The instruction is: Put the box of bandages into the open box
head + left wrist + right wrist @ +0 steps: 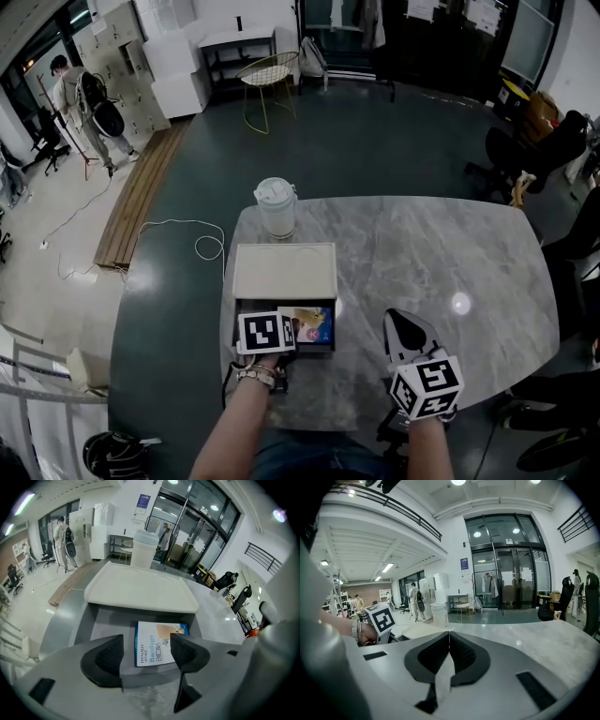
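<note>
The left gripper (146,649) hung with its jaws spread wide, the pads clear of everything. Beneath the gap, the flat white-and-blue cardboard box of bandages (159,641) lay face up on the floor of the dark grey open box (86,623), whose cream lid (140,592) was folded back flat behind it. So the task looked all but done. The right gripper (449,644) was empty, its jaws pressed together, and it rested over the grey marble table (422,253), well apart from the work. The likely risk was in drawing the left gripper away: its right pad sat close over the bandage box's edge, so a crooked lift could have snagged it or knocked the grey wall and shifted the whole box, which stood near the table's edge. Only the left gripper view showed the free pads and the printed face; in the head view the marker cube (265,333) covered most of that. The head view alone showed the box's place on the table and the white lidded cup (276,206) standing just behind the lid.
</note>
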